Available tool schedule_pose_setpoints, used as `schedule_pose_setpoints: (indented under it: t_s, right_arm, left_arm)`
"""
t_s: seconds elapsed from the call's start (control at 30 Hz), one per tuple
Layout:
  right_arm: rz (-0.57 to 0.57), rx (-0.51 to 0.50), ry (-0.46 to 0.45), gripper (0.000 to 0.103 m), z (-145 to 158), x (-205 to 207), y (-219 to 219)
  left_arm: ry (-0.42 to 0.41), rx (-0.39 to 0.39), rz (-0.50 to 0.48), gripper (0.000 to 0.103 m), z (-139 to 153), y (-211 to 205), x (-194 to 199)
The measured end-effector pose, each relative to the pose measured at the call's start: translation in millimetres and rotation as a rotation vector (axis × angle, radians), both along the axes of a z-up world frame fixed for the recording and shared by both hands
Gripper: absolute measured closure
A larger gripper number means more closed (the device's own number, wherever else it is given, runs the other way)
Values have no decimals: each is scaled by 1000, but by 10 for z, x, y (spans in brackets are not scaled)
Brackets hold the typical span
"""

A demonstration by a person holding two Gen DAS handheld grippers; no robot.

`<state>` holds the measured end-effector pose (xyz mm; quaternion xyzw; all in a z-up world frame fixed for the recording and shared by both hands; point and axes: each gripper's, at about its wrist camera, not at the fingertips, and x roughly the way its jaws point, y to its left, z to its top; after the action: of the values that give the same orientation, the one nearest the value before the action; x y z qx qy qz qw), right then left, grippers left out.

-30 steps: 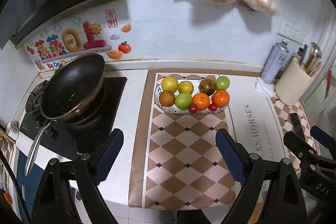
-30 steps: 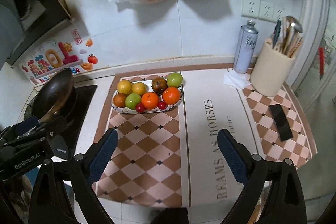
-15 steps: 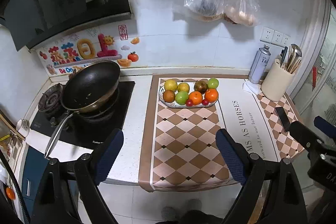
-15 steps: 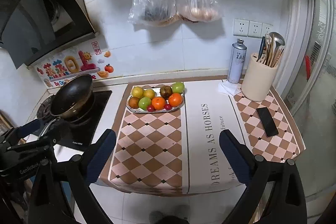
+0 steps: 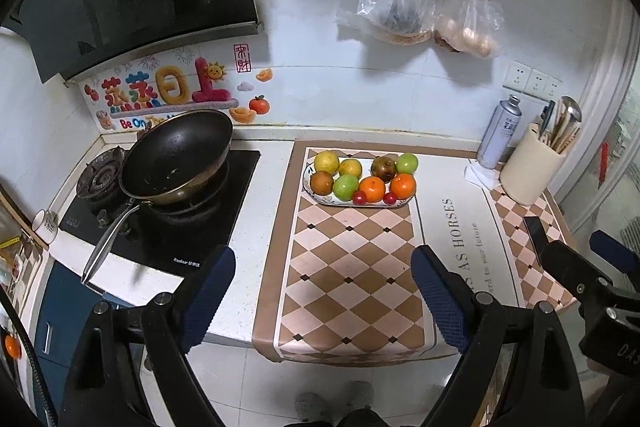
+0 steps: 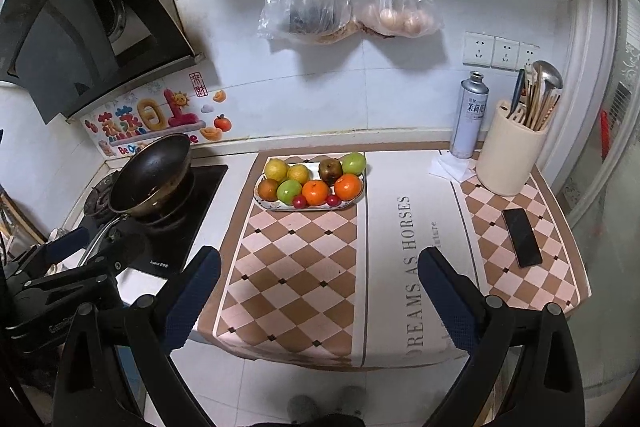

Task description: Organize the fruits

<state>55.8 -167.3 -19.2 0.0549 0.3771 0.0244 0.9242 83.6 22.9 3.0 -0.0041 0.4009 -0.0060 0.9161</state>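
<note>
Left wrist view: left gripper (image 5: pixel 322 287) with blue-padded fingers spread wide, nothing held, hovering off the counter's front edge over the brown-and-pink checkered mat (image 5: pixel 348 267); right gripper (image 6: pixel 318 289) likewise spread wide and holding nothing, well apart from the fruit. Oval white patterned plate (image 6: pixel 266 205) sits at the mat's far end near the wall, carrying yellow lemons (image 6: pixel 276 169), green apples (image 6: pixel 354 163), oranges (image 6: pixel 348 186), a brown pear-like fruit (image 6: pixel 330 171) and small red cherry tomatoes (image 6: pixel 299 202), all packed touching. Black frying pan (image 5: pixel 178 153) on the stove to the left, black phone (image 6: pixel 522 237) on the mat to the right.
</note>
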Motion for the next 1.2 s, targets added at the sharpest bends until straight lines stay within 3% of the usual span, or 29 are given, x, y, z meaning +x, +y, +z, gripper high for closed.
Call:
schedule_pose_setpoints:
  t_s: [0.6, 0.87, 1.2]
  right_arm:
    - [-33, -29, 74, 2, -458, 1412, -90]
    - [-34, -49, 127, 2, -729, 1682, -66]
    - [-36, -48, 142, 2, -787, 1738, -79]
  left_arm:
    - [49, 75, 35, 13, -399, -125, 1086]
    - [85, 74, 39, 13, -565, -99, 1359]
    - [108, 72, 28, 13, -643, -114, 1421]
